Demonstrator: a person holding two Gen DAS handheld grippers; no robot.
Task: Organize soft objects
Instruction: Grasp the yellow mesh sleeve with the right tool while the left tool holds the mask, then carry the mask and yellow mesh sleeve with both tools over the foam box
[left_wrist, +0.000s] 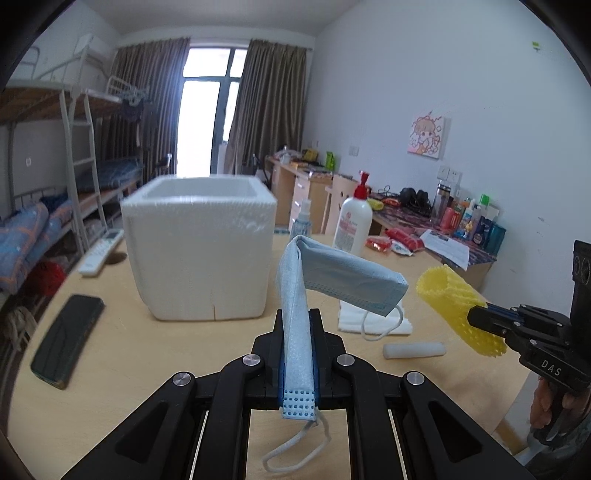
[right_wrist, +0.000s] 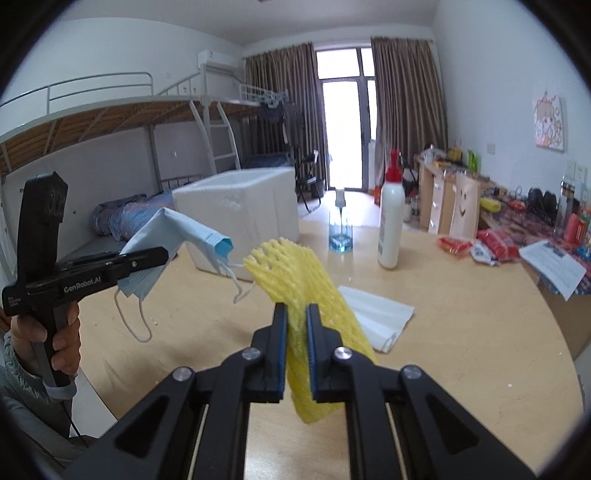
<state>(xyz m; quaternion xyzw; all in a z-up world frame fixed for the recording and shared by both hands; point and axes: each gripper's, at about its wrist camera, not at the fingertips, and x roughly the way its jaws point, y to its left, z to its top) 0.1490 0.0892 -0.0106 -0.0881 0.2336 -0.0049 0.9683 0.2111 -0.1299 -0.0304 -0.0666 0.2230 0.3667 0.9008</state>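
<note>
My left gripper (left_wrist: 298, 325) is shut on a blue face mask (left_wrist: 332, 273), held in the air above the table; the mask folds over to the right and its ear loops hang down. It also shows in the right wrist view (right_wrist: 173, 236), held by the left gripper (right_wrist: 162, 254). My right gripper (right_wrist: 296, 314) is shut on a yellow foam net sleeve (right_wrist: 295, 280), also lifted; the sleeve shows in the left wrist view (left_wrist: 454, 299) at the right. A white foam box (left_wrist: 199, 251) stands open-topped on the table ahead; it also shows in the right wrist view (right_wrist: 243, 218).
On the wooden table (left_wrist: 129, 350) lie a folded white tissue (left_wrist: 373, 321), a white foam roll (left_wrist: 413, 349), a black phone (left_wrist: 66, 338), a remote (left_wrist: 101, 251), a lotion bottle (left_wrist: 352, 223), a spray bottle (right_wrist: 340, 225) and red snack packets (left_wrist: 402, 238).
</note>
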